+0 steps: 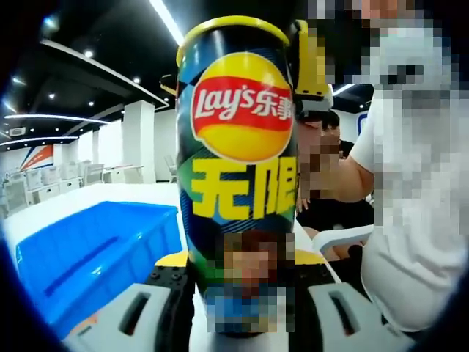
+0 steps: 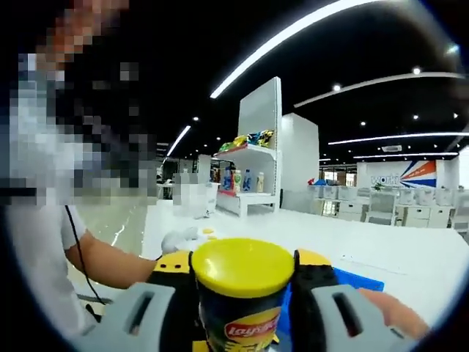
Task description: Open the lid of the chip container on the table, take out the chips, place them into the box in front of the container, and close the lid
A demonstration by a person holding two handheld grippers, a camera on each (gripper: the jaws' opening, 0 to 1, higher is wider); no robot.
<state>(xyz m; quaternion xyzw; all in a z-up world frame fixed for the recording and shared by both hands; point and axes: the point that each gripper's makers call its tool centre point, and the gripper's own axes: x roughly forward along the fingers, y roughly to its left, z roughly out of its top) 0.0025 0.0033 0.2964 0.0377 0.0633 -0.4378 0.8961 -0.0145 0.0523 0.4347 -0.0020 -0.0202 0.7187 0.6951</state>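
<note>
On the white worktop [image 1: 102, 194], seen in the left gripper view, a large blue rectangular plastic box [image 1: 95, 253] lies open-topped to the left of the container, with its near wall just beside the left tool [image 1: 238, 290]. The same worktop [image 2: 366, 242] extends across the right gripper view, where a strip of the blue box [image 2: 359, 279] shows behind the right jaw.

The tall cylindrical chip container [image 1: 236, 154], printed in dark blue and green with a red-and-yellow Lay's logo and yellow characters, stands upright between the jaws of the left tool. Those jaws, grey with black pads and yellow tips, are closed against its lower body, one on each side. Part of the label at the base is hidden by mosaic.

In the right gripper view the container [image 2: 240, 312] is seen from near its top. Its round yellow plastic lid [image 2: 242, 267] is seated on the rim. The jaws of the right tool [image 2: 244, 282] press against the container on both sides at lid level. The right tool [image 1: 311, 66] also enters the left gripper view at the upper right, its yellow-and-black jaw touching the container top.

A person in a white shirt [image 1: 414, 183] stands beside the worktop. A white shelving unit [image 2: 249, 180] carrying small coloured items stands well behind it.
</note>
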